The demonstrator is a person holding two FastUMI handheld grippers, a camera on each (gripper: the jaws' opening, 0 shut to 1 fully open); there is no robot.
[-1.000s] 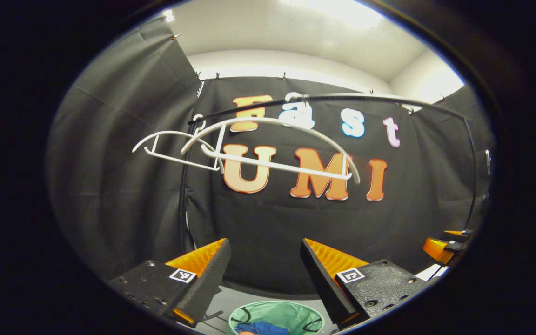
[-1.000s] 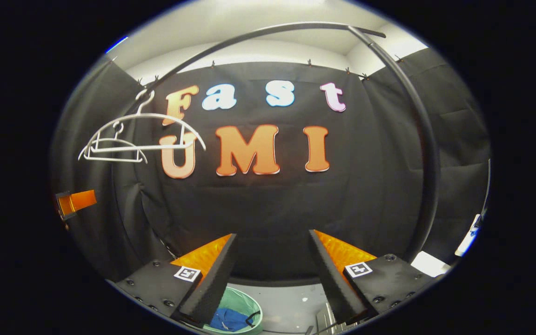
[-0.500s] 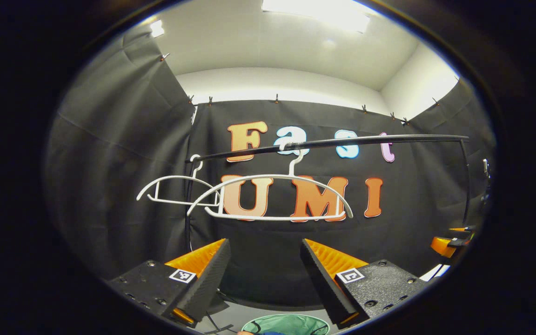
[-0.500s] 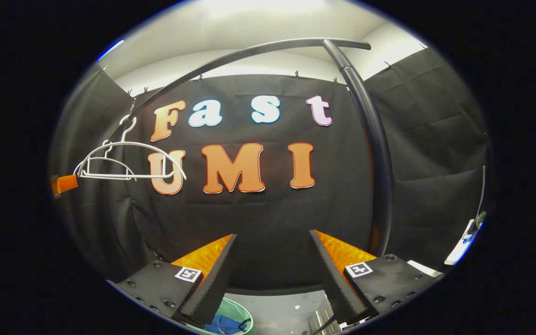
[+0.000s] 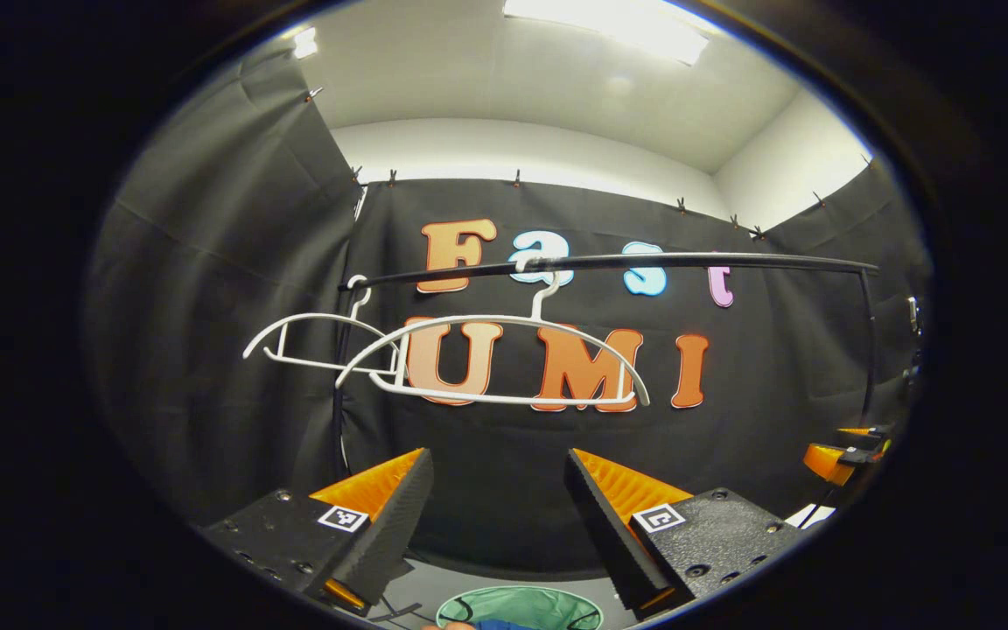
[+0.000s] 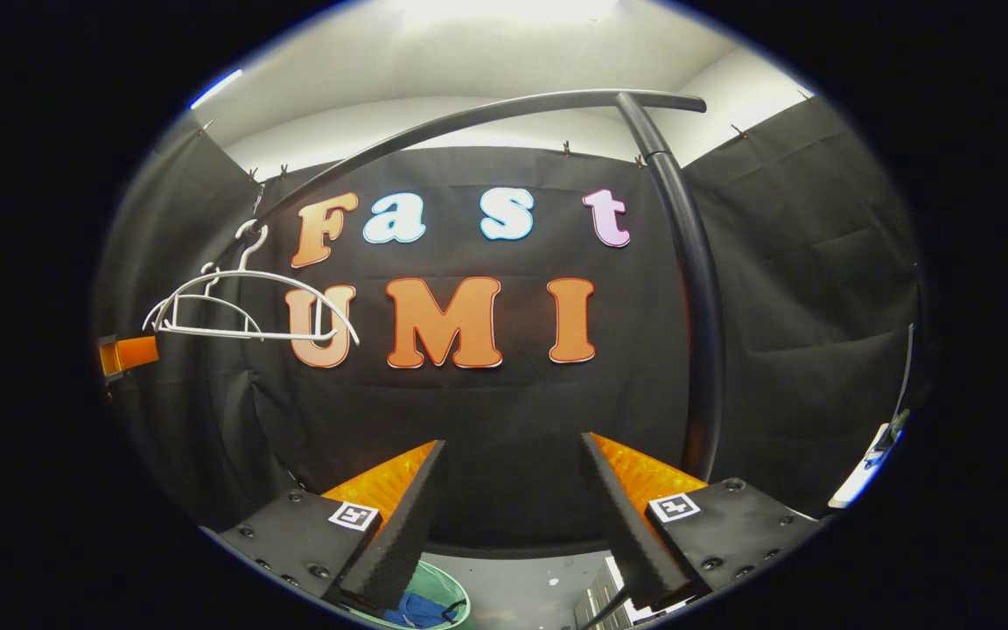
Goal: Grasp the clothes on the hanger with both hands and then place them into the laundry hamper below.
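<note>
Both tongs, left [image 5: 493, 516] and right [image 6: 511, 507], gape wide and empty; I've lifted away, hangers [image 5: 491, 363] bare (blue garment [image 6: 421, 606] already in hamper [image 6: 451, 588]).

Left gripper [image 5: 495, 525] and right gripper [image 6: 513, 516] are each showing two wedge-shaped fingers with ribbed inner faces, mounted on black textured blocks. Each block is carrying a small square black-and-white marker tag and several round screw heads along its edges.
</note>
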